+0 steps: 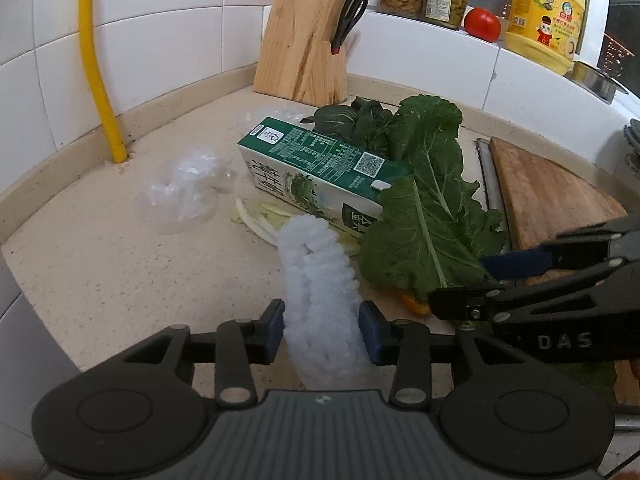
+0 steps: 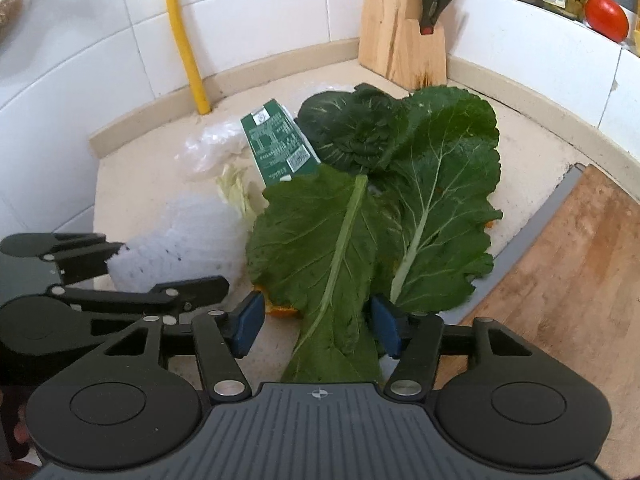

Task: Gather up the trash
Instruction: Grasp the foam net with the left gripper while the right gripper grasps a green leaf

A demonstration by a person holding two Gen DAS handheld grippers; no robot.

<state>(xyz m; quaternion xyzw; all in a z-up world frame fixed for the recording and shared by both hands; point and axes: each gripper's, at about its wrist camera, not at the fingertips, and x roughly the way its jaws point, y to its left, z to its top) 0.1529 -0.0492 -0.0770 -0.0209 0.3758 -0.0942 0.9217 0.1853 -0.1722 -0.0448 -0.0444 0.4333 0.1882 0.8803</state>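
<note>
Trash collection on a speckled beige stone counter [image 1: 100,272], judged barely begun. Far left: a crumpled clear plastic wrapper [image 1: 184,188], lying loose and untouched. Beside it: pale shredded cabbage scraps [image 1: 260,216], tucked against a green-and-white rectangular paper carton [image 1: 320,168] tipped on its side. In front of the carton: a white foam mesh fruit sleeve [image 1: 316,280], clenched between the blue pads of the left tool [image 1: 322,332] and apparently the only piece in hand. Further right: large flat dark green vegetable leaves [image 1: 428,220], overlapping in a heap against the carton, with a scrap of orange peel [image 1: 416,304] peeking from under the near edge. Straddling the stalk end of the nearest leaf: the right tool [image 2: 316,324], released, left pad clear of the leaf, nothing gripped yet. Far right: a worn wooden cutting board [image 1: 552,200], bare. No bin or bag visible in either view. Still to gather, by the look of it: wrapper, scraps, carton, leaves and peel.
</note>
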